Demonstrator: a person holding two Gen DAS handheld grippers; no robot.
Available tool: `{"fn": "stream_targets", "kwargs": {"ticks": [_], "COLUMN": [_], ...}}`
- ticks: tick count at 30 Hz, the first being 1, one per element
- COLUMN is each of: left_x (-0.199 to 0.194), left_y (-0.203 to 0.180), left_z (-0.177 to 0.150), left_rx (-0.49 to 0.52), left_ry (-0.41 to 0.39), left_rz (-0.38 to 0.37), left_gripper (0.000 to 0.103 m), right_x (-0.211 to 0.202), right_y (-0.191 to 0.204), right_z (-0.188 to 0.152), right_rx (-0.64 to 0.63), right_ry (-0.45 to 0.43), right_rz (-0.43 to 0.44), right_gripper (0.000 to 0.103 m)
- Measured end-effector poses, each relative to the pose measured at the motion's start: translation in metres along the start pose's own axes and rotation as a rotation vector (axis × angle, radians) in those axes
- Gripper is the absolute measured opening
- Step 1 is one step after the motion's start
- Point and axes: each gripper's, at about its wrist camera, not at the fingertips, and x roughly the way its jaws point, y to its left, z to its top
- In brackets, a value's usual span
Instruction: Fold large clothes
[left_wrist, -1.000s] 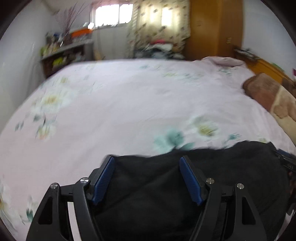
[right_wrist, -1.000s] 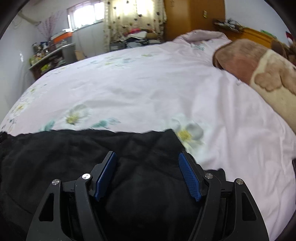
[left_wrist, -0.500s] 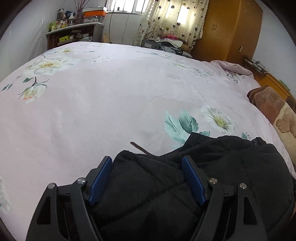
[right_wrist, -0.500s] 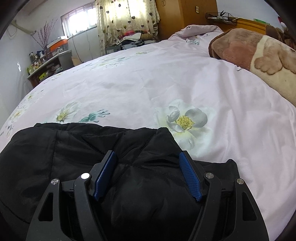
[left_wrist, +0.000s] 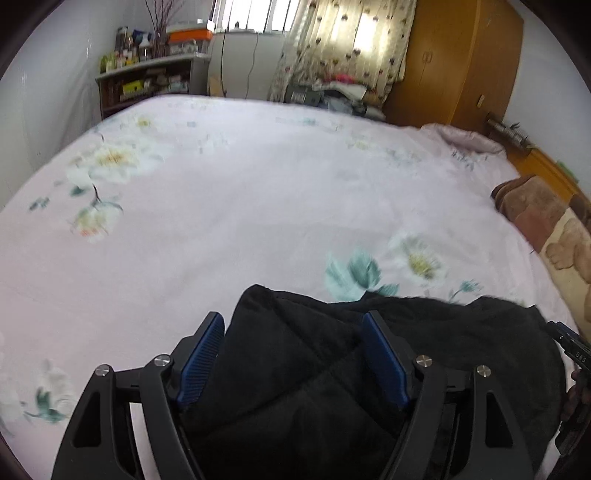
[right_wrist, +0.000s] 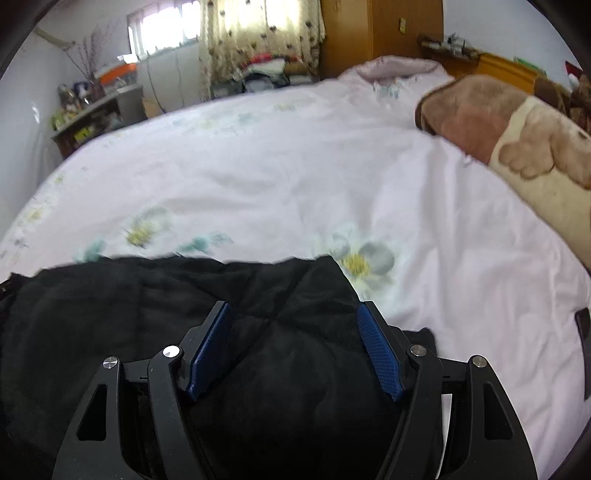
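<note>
A black padded jacket (left_wrist: 424, 362) lies bunched on the near part of the bed; it also shows in the right wrist view (right_wrist: 122, 317). My left gripper (left_wrist: 293, 350) is open, its blue-padded fingers (left_wrist: 203, 358) standing wide apart on either side of the jacket's left end. My right gripper (right_wrist: 293, 343) is open too, its blue pads (right_wrist: 376, 350) straddling the jacket's right end. The fabric bulges between both pairs of fingers, not pinched. The other gripper's black body (left_wrist: 572, 350) shows at the right edge.
The bed (left_wrist: 240, 206) has a pale pink floral cover. A brown and cream blanket (right_wrist: 517, 147) lies at the right. A cluttered shelf (left_wrist: 147, 81), a curtained window and an orange wardrobe (left_wrist: 461, 62) stand beyond the bed.
Both grippers stay open around the jacket. Both views have tilted up and pulled back a little, with motion blur. The jacket's far edge sits flatter.
</note>
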Motion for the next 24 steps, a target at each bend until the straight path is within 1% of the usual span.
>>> {"fn": "stream_targets", "kwargs": {"ticks": [2, 3, 5, 7, 8, 9, 10, 12, 15, 17, 18, 20, 22, 24], "left_x": [-0.029, -0.039, -0.046, -0.036, -0.026, -0.019, -0.015, -0.010, -0.008, -0.019, -0.029, -0.054, -0.079, -0.093], "left_y": [0.000, 0.000, 0.002, 0.005, 0.008, 0.010, 0.011, 0.009, 0.007, 0.003, 0.001, -0.002, -0.005, -0.004], "left_z": [-0.003, -0.009, -0.024, -0.042, -0.051, -0.058, -0.063, -0.064, -0.058, -0.056, -0.056, -0.061, -0.073, -0.086], "left_rx": [0.006, 0.008, 0.009, 0.011, 0.005, -0.002, 0.009, 0.015, 0.023, 0.029, 0.026, 0.032, 0.051, 0.040], "left_ry": [-0.057, -0.073, -0.067, -0.026, 0.006, 0.013, -0.009, -0.009, 0.005, 0.013, 0.015, -0.016, -0.045, -0.045], "left_rz": [-0.027, -0.041, -0.051, -0.034, -0.016, -0.015, -0.011, 0.000, 0.015, 0.029, 0.028, 0.009, 0.008, 0.002], "left_gripper": [0.078, 0.078, 0.078, 0.078, 0.079, 0.080, 0.081, 0.082, 0.083, 0.081, 0.080, 0.080, 0.080, 0.080], "right_x": [-0.027, -0.034, -0.041, -0.036, -0.028, -0.021, -0.016, -0.008, -0.001, -0.008, -0.016, -0.041, -0.066, -0.082], "right_y": [0.003, 0.004, 0.001, -0.004, -0.009, -0.014, -0.017, -0.018, -0.017, -0.014, -0.013, -0.010, -0.007, -0.002], "right_z": [0.000, -0.003, -0.016, -0.030, -0.040, -0.047, -0.051, -0.053, -0.050, -0.046, -0.045, -0.047, -0.055, -0.066], "right_rx": [-0.004, -0.009, -0.009, 0.003, 0.012, 0.023, 0.029, 0.018, 0.009, -0.002, -0.004, -0.020, -0.040, -0.060], "right_ry": [-0.043, -0.055, -0.043, -0.018, 0.013, 0.032, 0.033, 0.043, 0.060, 0.069, 0.065, 0.038, 0.023, 0.025], "right_rz": [0.042, 0.048, 0.052, 0.045, 0.036, 0.033, 0.035, 0.000, -0.010, -0.025, -0.027, -0.014, 0.005, 0.021], "right_gripper": [0.070, 0.070, 0.070, 0.070, 0.070, 0.069, 0.069, 0.069, 0.069, 0.068, 0.066, 0.066, 0.065, 0.065]}}
